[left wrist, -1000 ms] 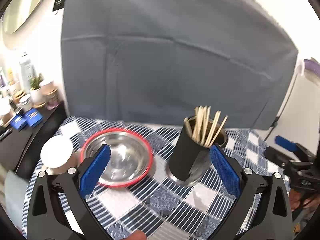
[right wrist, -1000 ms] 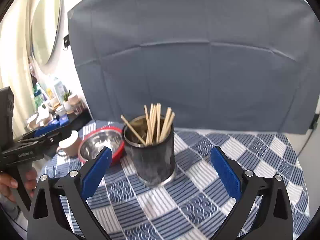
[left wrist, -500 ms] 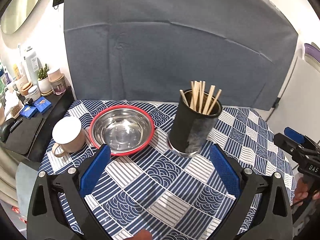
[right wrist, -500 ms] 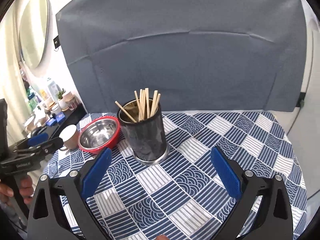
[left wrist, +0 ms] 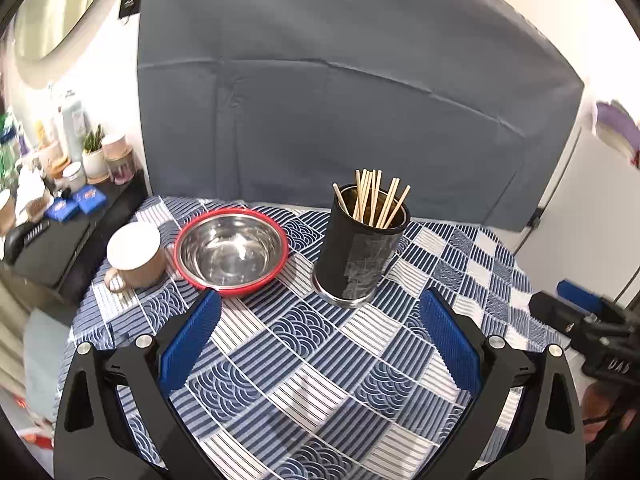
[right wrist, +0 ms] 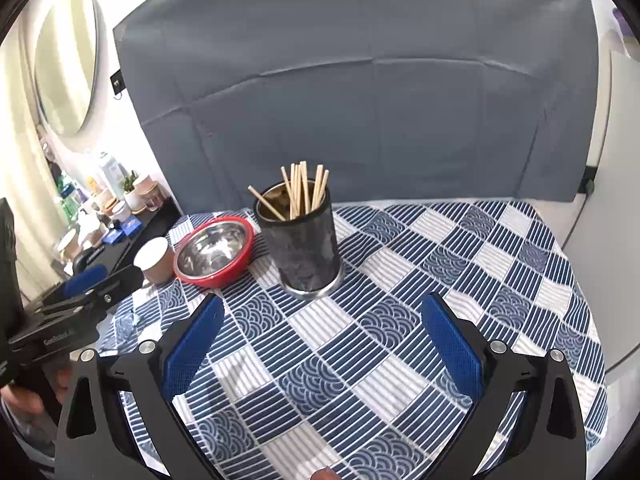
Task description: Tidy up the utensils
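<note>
A grey backdrop (left wrist: 340,120) closed off the room behind a table under a blue-and-white patterned cloth (left wrist: 304,360). Toward 12 o'clock from the left gripper (left wrist: 320,340) stood the black holder (left wrist: 362,252), heavy-looking and steady, with the red-rimmed steel bowl (left wrist: 232,250) and a cup (left wrist: 136,256) at 10 o'clock. The chopsticks (left wrist: 374,198) in it looked light, stiff and smooth, best pinched near their tops. Both the left and the right gripper (right wrist: 320,340) stood wide apart, empty.

I count one black holder (left wrist: 362,252), about ten chopsticks (left wrist: 374,198), one red-rimmed bowl (left wrist: 232,250), one mug (left wrist: 136,256), two grippers: left gripper (left wrist: 320,308), right gripper (right wrist: 320,312).
</note>
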A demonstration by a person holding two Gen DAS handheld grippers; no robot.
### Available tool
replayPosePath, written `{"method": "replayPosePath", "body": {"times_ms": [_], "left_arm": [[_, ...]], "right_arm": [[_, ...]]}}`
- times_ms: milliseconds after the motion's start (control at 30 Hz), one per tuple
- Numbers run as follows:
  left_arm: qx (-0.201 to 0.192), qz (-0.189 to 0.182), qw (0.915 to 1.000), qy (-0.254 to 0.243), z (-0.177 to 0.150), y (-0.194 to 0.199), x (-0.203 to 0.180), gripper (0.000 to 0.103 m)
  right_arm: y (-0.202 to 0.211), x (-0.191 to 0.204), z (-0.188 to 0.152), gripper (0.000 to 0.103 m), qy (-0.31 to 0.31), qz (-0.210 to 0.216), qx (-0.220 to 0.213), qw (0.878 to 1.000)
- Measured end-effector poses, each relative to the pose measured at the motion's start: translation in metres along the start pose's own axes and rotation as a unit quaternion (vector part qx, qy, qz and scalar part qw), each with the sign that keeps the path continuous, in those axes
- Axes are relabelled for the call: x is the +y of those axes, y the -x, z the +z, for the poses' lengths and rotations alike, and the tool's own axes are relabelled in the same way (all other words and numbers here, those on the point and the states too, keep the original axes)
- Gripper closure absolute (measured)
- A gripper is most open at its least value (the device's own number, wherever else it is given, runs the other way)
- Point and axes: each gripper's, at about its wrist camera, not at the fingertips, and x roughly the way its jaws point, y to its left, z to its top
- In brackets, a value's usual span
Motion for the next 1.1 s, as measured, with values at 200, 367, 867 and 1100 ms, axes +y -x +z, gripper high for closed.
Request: {"method": "replayPosePath", "body": {"times_ms": [200,367,867,1100], "left_arm": [[0.009,0.006,0.9999,-0.003,-0.002,0.01,-0.005,0.006],[0.005,0.02,0.9996,-0.019,-0.005,0.016,-0.011,0.006],[-0.002,0.009,0.9992,-0.04,-0.012,0.03,-0.027,0.006],[-0.002,0.014,0.9994,-0.031,-0.014,0.031,-0.024,0.006]], "right_arm": [[0.01,0.008,-0.001,0.008,0.012,-0.007,-0.013,1.0],[0.017,0.012,0.0,0.008,0.014,-0.009,-0.023,1.0],[0.02,0.014,-0.008,0.008,0.013,-0.011,-0.016,1.0],[0.019,0.011,-0.01,0.008,0.005,-0.002,-0.006,1.0]]}}
